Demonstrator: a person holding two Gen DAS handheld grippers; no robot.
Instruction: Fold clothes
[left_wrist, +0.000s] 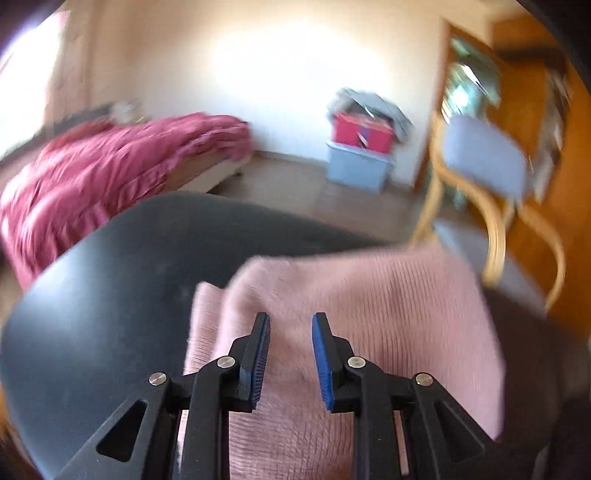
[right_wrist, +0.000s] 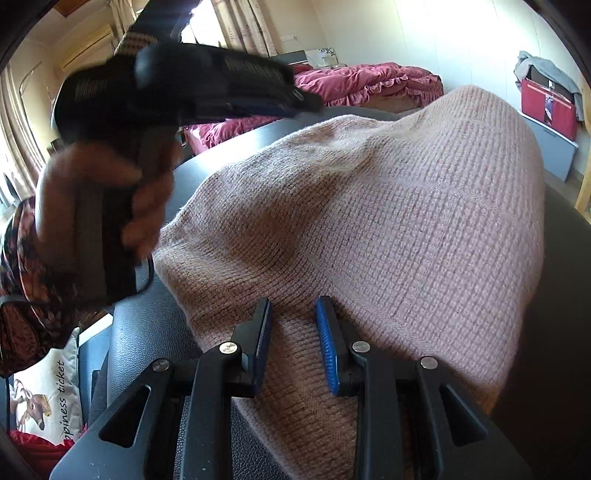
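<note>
A pink knitted sweater (left_wrist: 369, 295) lies partly folded on a round black table (left_wrist: 110, 295). My left gripper (left_wrist: 290, 317) hovers over the sweater's left part, open, with nothing pressed between its blue pads. In the right wrist view the sweater (right_wrist: 406, 203) bulges up across the table (right_wrist: 147, 332). My right gripper (right_wrist: 293, 306) points down at a fold edge near the front, its pads apart and the knit lying under the gap. A hand (right_wrist: 92, 192) holds the left gripper (right_wrist: 303, 101) raised and blurred above the table's left side.
A bed with a crimson cover (left_wrist: 110, 166) stands behind the table on the left. A red box (left_wrist: 362, 133) sits on a grey box by the wall. A wooden chair with grey pads (left_wrist: 480, 158) is at the right. A printed cushion (right_wrist: 48, 398) lies low on the left.
</note>
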